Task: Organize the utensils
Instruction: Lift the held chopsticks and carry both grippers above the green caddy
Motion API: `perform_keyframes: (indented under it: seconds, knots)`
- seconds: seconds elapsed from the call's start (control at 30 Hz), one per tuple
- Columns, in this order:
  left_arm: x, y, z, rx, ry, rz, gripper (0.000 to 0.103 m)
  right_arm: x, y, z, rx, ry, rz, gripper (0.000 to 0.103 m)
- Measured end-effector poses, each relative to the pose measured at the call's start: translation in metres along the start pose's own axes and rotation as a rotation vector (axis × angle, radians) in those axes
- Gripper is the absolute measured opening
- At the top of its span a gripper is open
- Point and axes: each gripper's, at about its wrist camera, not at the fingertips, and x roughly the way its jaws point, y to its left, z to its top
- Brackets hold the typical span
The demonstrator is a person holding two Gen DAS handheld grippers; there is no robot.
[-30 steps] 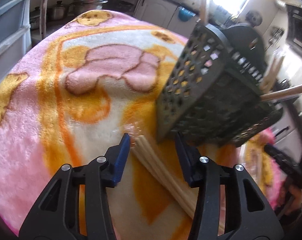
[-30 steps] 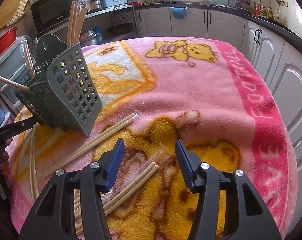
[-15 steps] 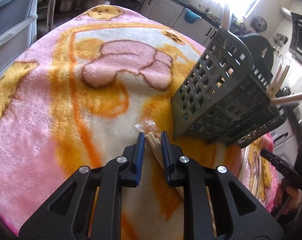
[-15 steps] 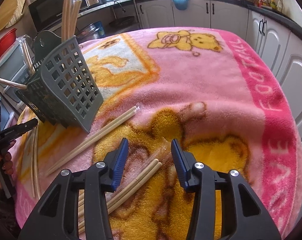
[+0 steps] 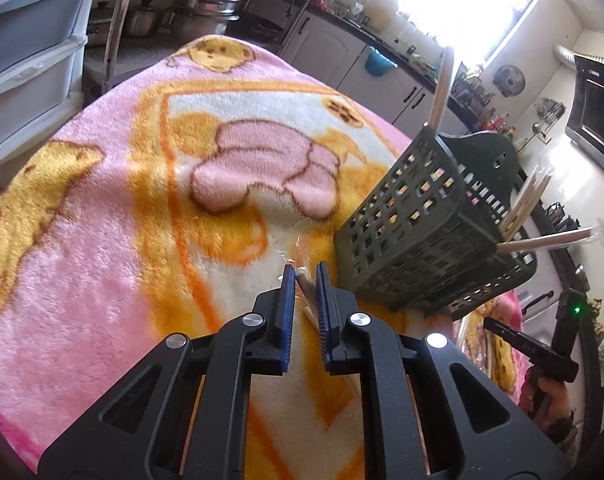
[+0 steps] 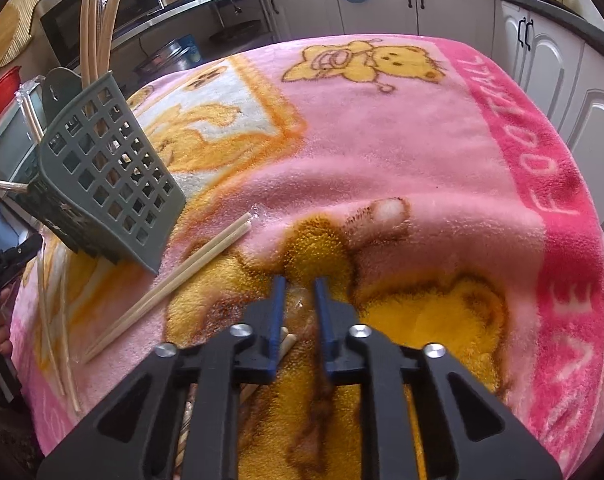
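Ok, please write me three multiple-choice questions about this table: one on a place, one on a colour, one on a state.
1. Where does the loose pair of chopsticks lie?
A) on the blanket beside the basket
B) inside the basket
C) on the kitchen counter

2. What colour is the basket?
A) red
B) white
C) grey-green

3. How does the basket stand?
A) upright
B) tilted
C) upside down

Answers:
1 A, the pair lies flat on the blanket by the basket's lower corner.
2 C, its grid walls look grey-green in both views.
3 B, it leans on one lower edge, with its opening pointing up and to one side.
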Motion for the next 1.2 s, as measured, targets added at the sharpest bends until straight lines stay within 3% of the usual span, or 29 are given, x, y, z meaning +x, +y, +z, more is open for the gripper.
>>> perform_keyframes:
  seconds: [0.47, 1.2]
  knots:
    - [-0.035, -0.034, 0.005, 0.065, -0.068, -0.088, 0.005, -0.068, 0.021, -0.009, 0.006, -0.168, 0.133, 0.003]
    - [-0.080, -0.079, 0.000, 0.173, -0.144, -0.197, 0.003, -0.164, 0.107, -0.013, -0.231, -0.362, 0.262, 0.003]
